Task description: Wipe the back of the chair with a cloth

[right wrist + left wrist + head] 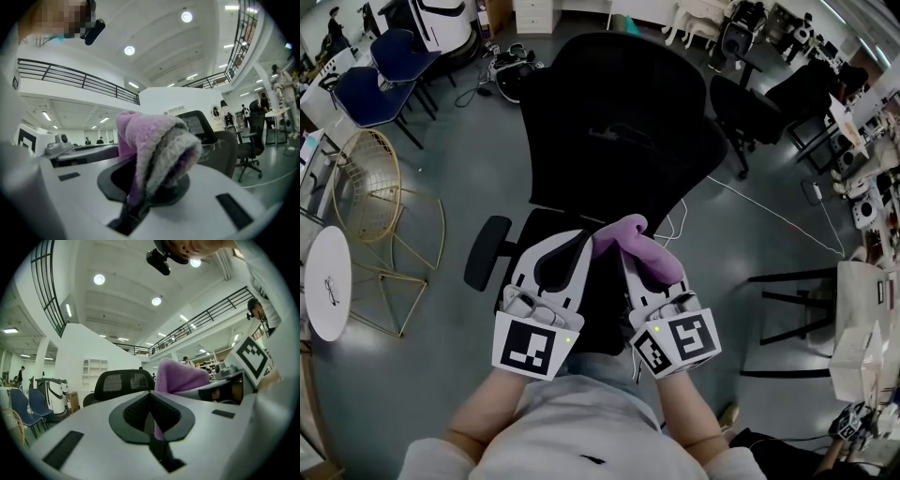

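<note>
The purple fleecy cloth (661, 261) sits over the seat of the black mesh-backed office chair (619, 122), short of its backrest. The right tool (626, 251) is clamped on the folded bulk. The left tool (587, 238), all but closed, pinches an edge. That thin hold may slip during wiping, leaving the cloth bunched.

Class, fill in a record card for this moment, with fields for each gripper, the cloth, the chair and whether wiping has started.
left gripper: jaws together, with a purple sliver of the cloth in their seam
right gripper: shut on the cloth, which bunches over its jaws
cloth: purple, fluffy, folded, held up between the two grippers
chair: black, mesh back, standing beyond the grippers
wiping: not yet begun; the gripper views show the cloth apart from the chair's back
</note>
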Available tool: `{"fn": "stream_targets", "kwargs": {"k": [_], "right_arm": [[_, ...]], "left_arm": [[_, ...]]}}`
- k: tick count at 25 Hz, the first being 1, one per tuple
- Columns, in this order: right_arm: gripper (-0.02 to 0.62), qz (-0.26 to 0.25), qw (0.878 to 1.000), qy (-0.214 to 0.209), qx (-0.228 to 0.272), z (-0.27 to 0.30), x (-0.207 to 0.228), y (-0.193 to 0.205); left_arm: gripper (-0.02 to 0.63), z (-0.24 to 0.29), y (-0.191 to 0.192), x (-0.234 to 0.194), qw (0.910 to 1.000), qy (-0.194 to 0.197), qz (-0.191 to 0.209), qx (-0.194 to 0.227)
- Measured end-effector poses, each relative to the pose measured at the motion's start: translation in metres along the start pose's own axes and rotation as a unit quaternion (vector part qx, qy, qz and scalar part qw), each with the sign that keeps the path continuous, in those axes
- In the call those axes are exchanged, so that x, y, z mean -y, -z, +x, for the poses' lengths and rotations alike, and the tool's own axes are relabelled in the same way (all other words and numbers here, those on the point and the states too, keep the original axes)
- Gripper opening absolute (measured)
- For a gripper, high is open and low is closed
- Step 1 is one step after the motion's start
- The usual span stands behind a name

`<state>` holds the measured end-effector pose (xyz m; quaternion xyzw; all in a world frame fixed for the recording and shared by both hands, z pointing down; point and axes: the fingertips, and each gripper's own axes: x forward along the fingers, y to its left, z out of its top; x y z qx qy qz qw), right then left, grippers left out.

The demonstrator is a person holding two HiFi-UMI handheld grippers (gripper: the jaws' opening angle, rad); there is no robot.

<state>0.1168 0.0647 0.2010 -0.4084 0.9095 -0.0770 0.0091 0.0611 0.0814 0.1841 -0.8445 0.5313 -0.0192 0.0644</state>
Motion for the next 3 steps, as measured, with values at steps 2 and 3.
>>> {"fn": "stream_targets", "kwargs": {"k": [2,3], "right_arm": [[0.054,0.0,1.0,-0.001,0.0,0.0008,-0.001,0.0002],[0.054,0.0,1.0,-0.002,0.0,0.0013,-0.0015,0.0003]], "left_arm": [[0.014,-0.0006,0.0004,-0.0008,1.0,-0.001,-0.002,0.0],[0.014,-0.0009,0.0005,-0.0012,1.0,-0.002,-0.002,0.0]]}}
